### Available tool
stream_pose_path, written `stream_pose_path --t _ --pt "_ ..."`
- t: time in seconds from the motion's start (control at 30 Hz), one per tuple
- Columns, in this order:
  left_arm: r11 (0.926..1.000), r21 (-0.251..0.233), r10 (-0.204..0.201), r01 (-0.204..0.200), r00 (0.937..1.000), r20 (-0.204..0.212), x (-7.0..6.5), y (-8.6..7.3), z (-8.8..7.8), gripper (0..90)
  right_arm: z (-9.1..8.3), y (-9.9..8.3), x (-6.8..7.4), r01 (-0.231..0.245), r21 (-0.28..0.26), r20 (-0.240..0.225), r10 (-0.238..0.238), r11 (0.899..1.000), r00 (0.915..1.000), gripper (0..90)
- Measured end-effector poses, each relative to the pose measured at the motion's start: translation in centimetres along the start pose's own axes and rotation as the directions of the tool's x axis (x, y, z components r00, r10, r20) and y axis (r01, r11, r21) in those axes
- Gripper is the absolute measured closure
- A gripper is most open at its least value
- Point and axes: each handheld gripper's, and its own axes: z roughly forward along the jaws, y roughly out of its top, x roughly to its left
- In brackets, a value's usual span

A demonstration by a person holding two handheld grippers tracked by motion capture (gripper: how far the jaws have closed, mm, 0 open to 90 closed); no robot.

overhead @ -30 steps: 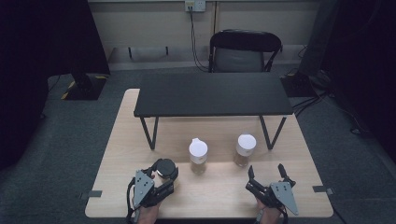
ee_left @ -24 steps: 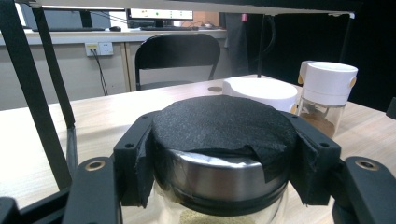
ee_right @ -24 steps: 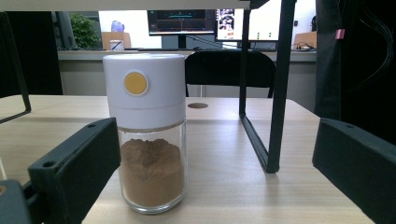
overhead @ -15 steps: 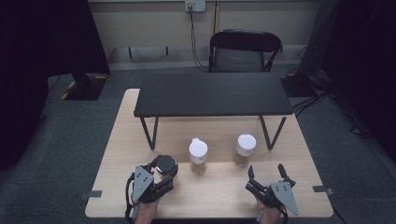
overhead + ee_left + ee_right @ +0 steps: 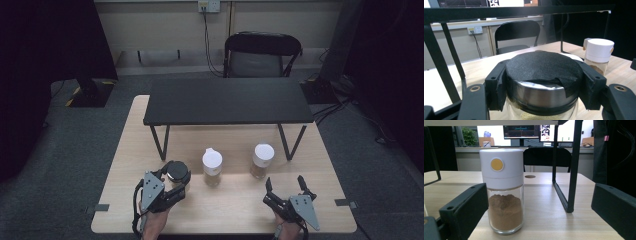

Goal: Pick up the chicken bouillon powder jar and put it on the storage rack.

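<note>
Your left gripper is closed on the black-lidded jar: in the left gripper view both jaws press against opposite sides of its metal-banded lid, one on each flank, with the dark lid top sitting level between them and pale granules visible through the glass below the band. In the high view this jar sits at the tip of your left gripper, over the near left part of the wooden table. Just beyond and to the right of your left gripper stands a white-capped jar, upright on the table and apart from the held jar; the left gripper view shows a white-capped jar at the right, past the right jaw. Your right gripper has its jaws spread wide with nothing between the pads. Directly ahead of it, slightly toward its left jaw, stands the spice jar, upright, with a white cap bearing a round yellow mark and brown powder filling the lower glass; it is in front of the jaws, not between them, and neither jaw touches it. In the high view the same jar stands just beyond your right gripper. Behind both jars, farther from your grippers, a black shelf on thin metal legs spans the table; one leg rises to the right of the spice jar.
</note>
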Motion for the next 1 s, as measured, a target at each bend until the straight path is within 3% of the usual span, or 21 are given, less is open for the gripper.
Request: stream_pose_path --t 1.0 --pt "0.9985 -0.051 0.023 -0.023 0.9997 -0.003 1.8 5.7 0.4 35.0 0.0 0.0 0.0 0.0 0.0 -0.003 0.0 1.0 1.0 0.0"
